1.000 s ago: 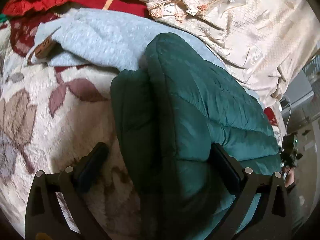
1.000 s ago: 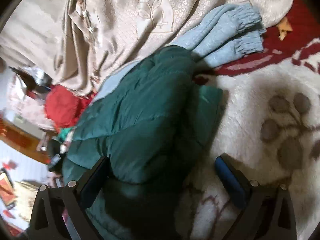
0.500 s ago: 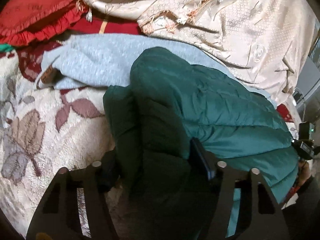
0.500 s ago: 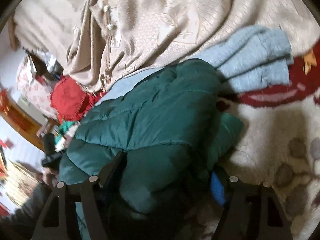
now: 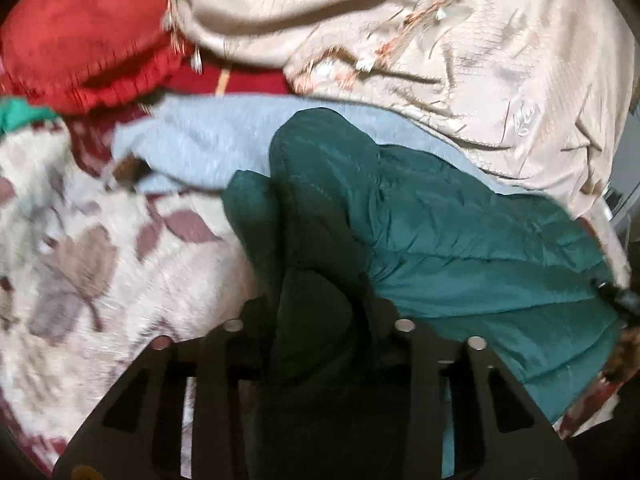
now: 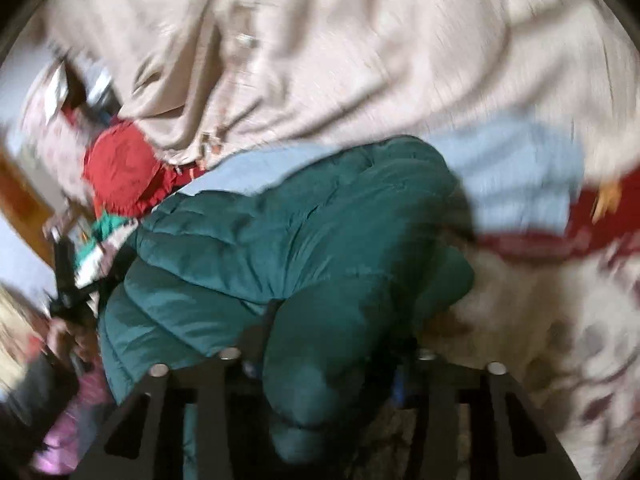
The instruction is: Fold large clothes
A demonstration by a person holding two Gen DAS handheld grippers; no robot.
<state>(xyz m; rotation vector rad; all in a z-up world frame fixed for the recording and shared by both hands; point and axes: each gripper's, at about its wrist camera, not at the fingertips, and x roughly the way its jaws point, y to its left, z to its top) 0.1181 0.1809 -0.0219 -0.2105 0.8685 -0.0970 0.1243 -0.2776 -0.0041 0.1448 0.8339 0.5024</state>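
A dark green quilted puffer jacket (image 5: 460, 240) lies bunched on a cream floral blanket (image 5: 80, 260). It also fills the middle of the right wrist view (image 6: 288, 232). My left gripper (image 5: 320, 332) is shut on a thick fold of the jacket's near edge. My right gripper (image 6: 328, 348) is shut on another bunched fold of the same jacket. The fingertips of both grippers are buried in fabric. The right wrist view is blurred by motion.
A light blue knitted garment (image 5: 208, 140) lies behind the jacket, seen too in the right wrist view (image 6: 516, 176). A beige embroidered cover (image 5: 480, 60) is heaped at the back. A red frilled cushion (image 5: 80, 40) sits far left. Room clutter (image 6: 60, 280) shows past the bed edge.
Both grippers went from open around the jacket's edge to shut on its folds. The jacket has bunched up and lifted, and both views have tilted up toward the beige cover.
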